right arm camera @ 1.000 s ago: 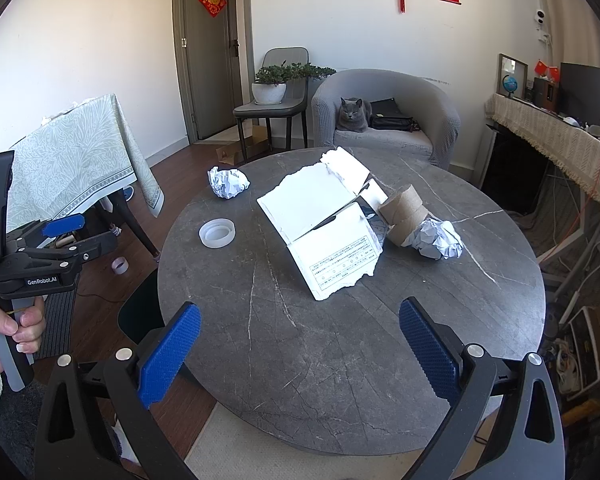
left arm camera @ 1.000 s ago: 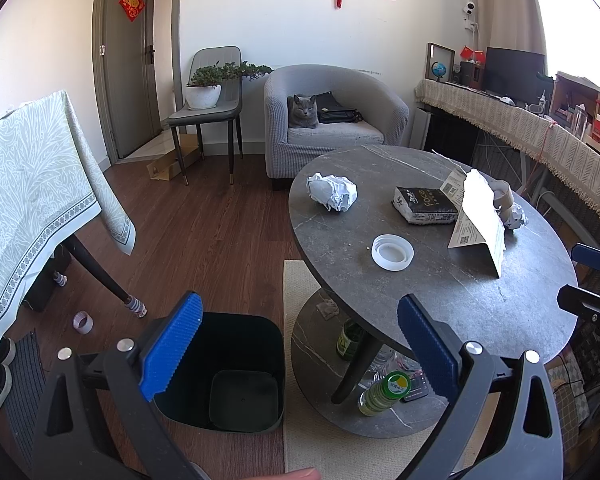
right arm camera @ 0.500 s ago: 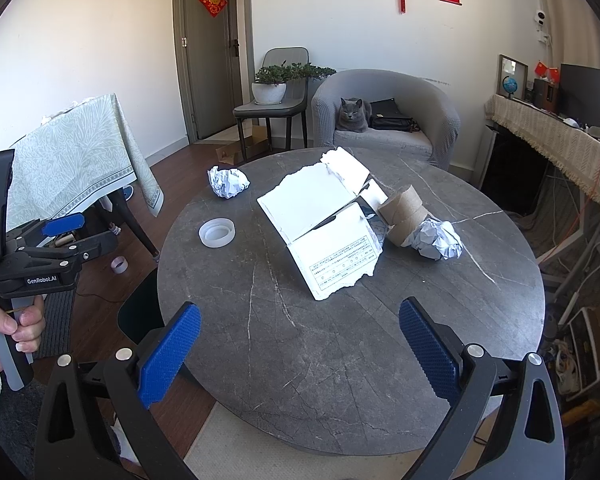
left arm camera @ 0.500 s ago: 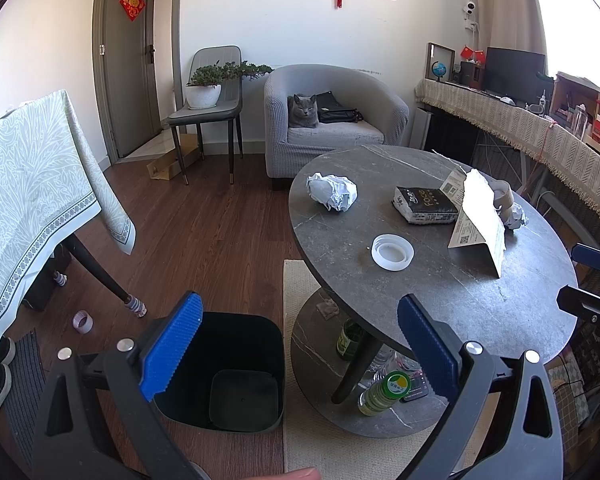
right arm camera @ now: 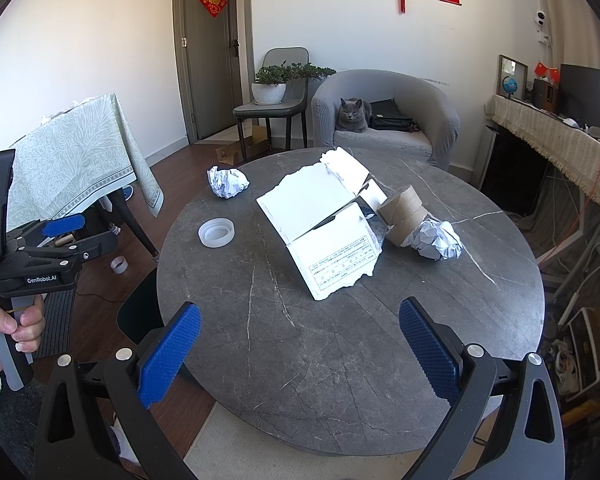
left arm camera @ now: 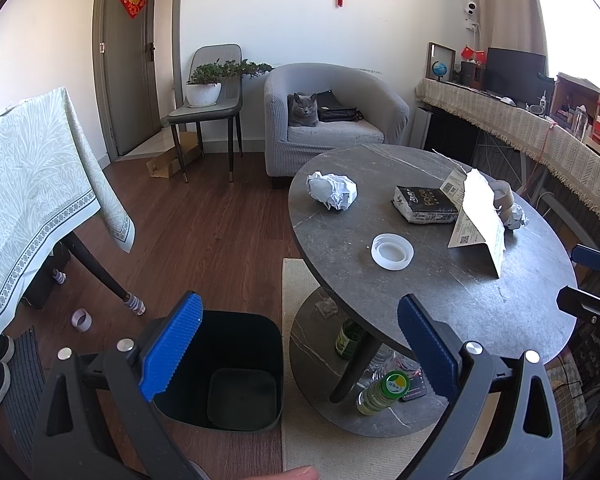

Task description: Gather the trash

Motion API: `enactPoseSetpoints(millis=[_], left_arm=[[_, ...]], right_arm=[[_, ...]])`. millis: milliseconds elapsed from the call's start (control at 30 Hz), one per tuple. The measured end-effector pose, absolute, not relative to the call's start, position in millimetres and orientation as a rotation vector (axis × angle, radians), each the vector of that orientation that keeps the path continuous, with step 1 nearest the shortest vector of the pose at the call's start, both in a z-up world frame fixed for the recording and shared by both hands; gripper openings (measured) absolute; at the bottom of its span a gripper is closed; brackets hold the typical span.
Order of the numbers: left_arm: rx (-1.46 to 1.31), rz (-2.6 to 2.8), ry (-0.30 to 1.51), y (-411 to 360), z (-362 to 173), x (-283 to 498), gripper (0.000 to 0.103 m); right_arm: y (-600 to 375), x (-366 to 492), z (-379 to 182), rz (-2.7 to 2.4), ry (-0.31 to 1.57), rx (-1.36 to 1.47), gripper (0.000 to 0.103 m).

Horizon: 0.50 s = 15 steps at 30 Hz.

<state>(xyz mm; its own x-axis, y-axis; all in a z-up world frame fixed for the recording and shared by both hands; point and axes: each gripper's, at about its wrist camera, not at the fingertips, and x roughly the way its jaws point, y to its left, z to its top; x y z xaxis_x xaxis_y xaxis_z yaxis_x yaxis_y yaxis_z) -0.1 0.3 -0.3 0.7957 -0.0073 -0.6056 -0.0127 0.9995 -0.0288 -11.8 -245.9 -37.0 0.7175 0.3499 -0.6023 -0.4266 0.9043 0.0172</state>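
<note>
Round grey marble counter [right arm camera: 340, 340], frame centre: both grippers' fingers gape wide, empty; next, seize the crumpled white paper ball [right arm camera: 438, 240].

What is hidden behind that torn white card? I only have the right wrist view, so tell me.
Observer: A black packet lies flat on the table, right behind the torn card.
Operator: Now report the inside of the bin. I only get its edge.
Observer: It stands open-topped on the floor beside the table, and its bare bottom shows with nothing in it.
Operator: Check under the table.
Observer: A green-capped bottle sits on the lower shelf, beside the table leg.
</note>
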Motion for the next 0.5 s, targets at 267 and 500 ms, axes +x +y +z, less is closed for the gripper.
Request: enactPoseSetpoints(millis=[267, 500], left_arm=[[-0.029, -0.018, 0.630, -3, 2, -1, 0.100], [-0.077, -0.108, 0.573, -12, 14, -3, 0.100]], right_arm=[[-248, -10, -35, 0.420, 0.644, -0.120, 0.100], [-259, -9, -31, 0.381, 0.623, -0.100, 0.100]])
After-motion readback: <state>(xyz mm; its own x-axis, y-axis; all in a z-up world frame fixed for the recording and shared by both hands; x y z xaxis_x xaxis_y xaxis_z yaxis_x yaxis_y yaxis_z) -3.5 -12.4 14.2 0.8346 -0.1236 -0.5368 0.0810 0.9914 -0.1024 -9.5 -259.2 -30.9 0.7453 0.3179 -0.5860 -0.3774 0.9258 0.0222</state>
